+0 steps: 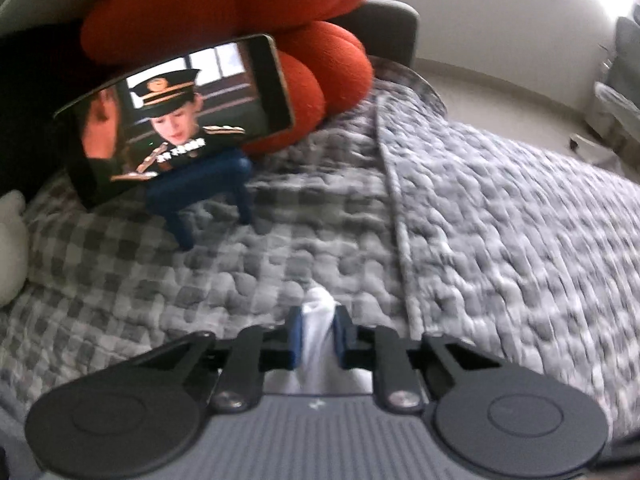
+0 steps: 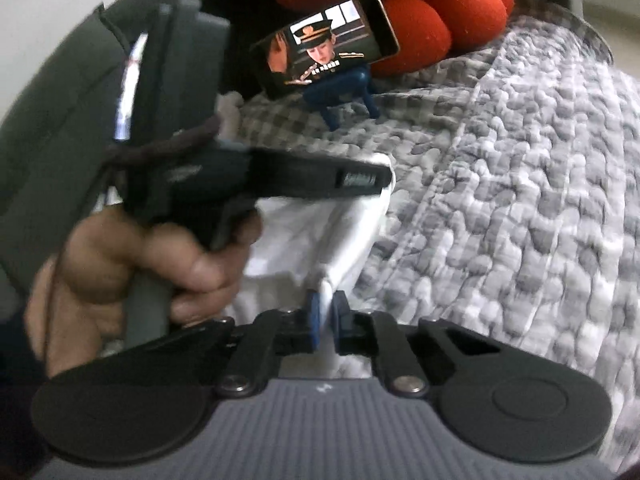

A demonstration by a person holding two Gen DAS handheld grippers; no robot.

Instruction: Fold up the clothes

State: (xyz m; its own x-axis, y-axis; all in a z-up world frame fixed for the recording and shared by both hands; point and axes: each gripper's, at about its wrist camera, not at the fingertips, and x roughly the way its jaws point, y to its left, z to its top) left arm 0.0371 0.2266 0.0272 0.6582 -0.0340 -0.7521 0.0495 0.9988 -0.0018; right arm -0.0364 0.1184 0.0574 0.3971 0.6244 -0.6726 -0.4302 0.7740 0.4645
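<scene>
A white garment [image 2: 320, 232] hangs stretched between the two grippers above a grey checked bedspread [image 2: 520, 200]. My left gripper [image 1: 317, 318] is shut on a bunched fold of the white garment [image 1: 318, 328], which pokes up between its blue pads. In the right wrist view the left gripper [image 2: 382, 178] shows from the side, held in a hand, with the cloth hanging from its tip. My right gripper [image 2: 326, 306] is shut on another edge of the garment, pinched thin between its pads.
A phone playing a video [image 1: 180, 120] leans on a small blue stand [image 1: 204, 196] at the head of the bed, against an orange knotted cushion [image 1: 248, 12]. A pale soft object [image 1: 10, 248] lies at the left edge. The floor [image 1: 500, 92] lies beyond the bedspread [image 1: 500, 240].
</scene>
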